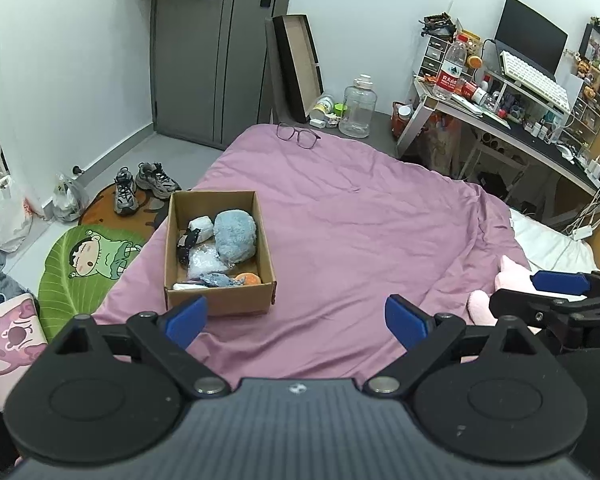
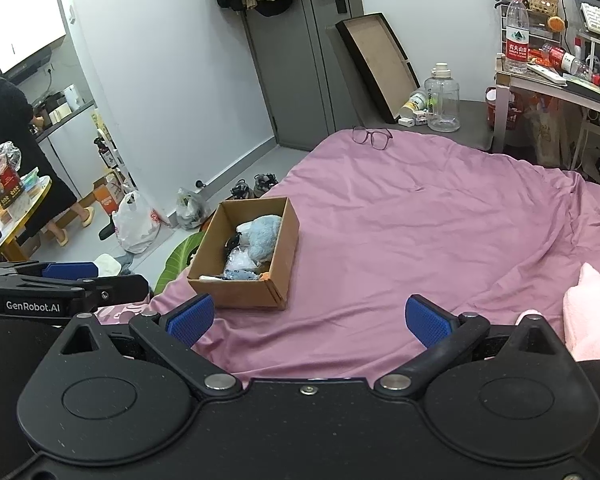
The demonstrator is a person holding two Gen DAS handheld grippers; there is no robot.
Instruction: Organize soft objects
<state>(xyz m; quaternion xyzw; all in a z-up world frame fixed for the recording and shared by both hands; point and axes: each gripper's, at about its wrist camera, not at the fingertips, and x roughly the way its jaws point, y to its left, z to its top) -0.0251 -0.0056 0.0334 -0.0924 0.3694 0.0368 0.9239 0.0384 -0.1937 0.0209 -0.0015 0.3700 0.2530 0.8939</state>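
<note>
A brown cardboard box (image 1: 220, 300) stands on the pink bedspread (image 1: 340, 220); it also shows in the right wrist view (image 2: 240, 292). Inside lie a blue plush (image 1: 235, 234) (image 2: 262, 234), a white soft piece (image 1: 201, 225), a dark dotted fabric (image 1: 186, 246), a clear bag (image 1: 206, 262) and an orange item (image 1: 248, 279). A pink plush toy (image 2: 592, 320) (image 1: 508, 274) lies on the bed at the right. My left gripper (image 1: 296, 318) is open and empty, just in front of the box. My right gripper (image 2: 310, 318) is open and empty, left of the pink plush.
Glasses (image 1: 298, 134) lie at the bed's far edge. Shoes (image 1: 142, 186), bags and a green rug (image 1: 92, 264) are on the floor at left. A big water jug (image 1: 358, 106) and a cluttered desk (image 1: 520, 96) stand beyond the bed. A person (image 2: 16, 152) stands far left.
</note>
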